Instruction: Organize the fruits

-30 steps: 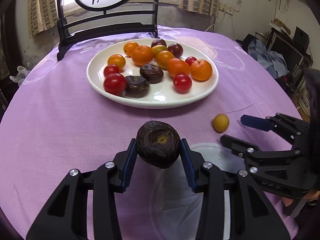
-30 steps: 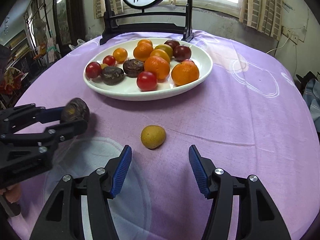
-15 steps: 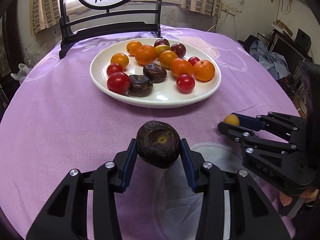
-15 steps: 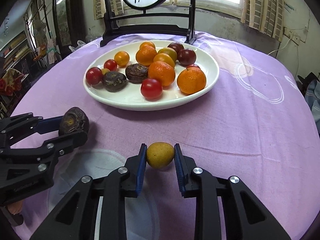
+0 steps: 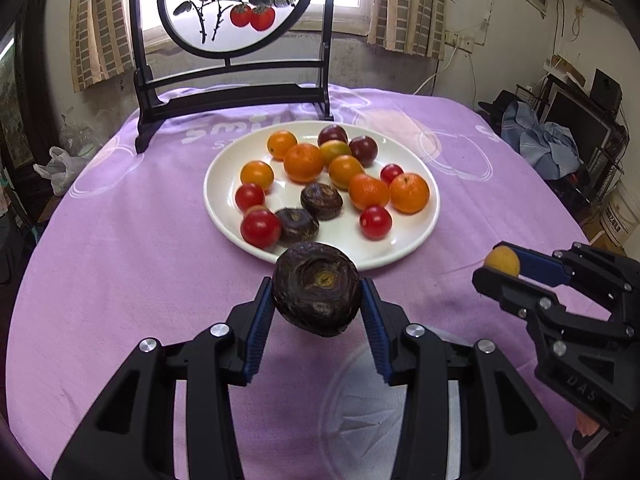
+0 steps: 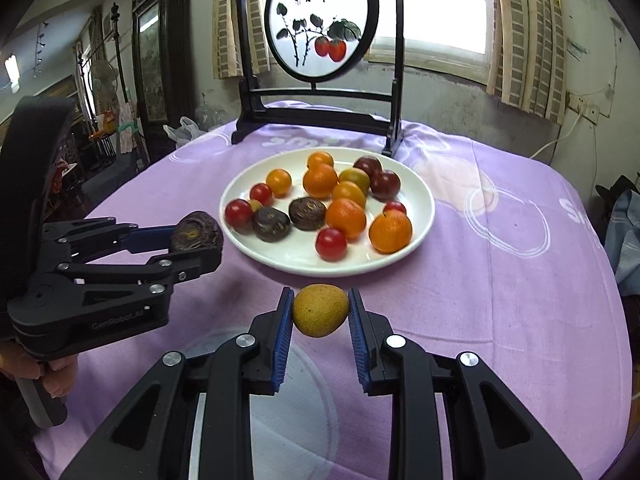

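A white plate (image 5: 224, 216) (image 6: 420, 216) holds several oranges, red tomatoes, dark plums and two dark brown wrinkled fruits. My left gripper (image 5: 318, 300) is shut on a dark brown wrinkled fruit (image 5: 316, 292), held above the purple cloth just before the plate's near rim; it also shows in the right wrist view (image 6: 197, 234). My right gripper (image 6: 320, 312) is shut on a small yellow fruit (image 6: 320, 310), lifted above the cloth near the plate's front edge; it shows at the right of the left wrist view (image 5: 502, 262).
The round table has a purple cloth (image 5: 120, 260). A black-framed round painted screen (image 5: 234, 20) (image 6: 320, 28) stands behind the plate. Clutter and a chair with clothes (image 5: 540, 140) lie off the table's right side.
My right gripper closed on the yellow fruit and lifted it off the cloth. Both grippers have risen and moved toward the plate, the left still holding the dark fruit.
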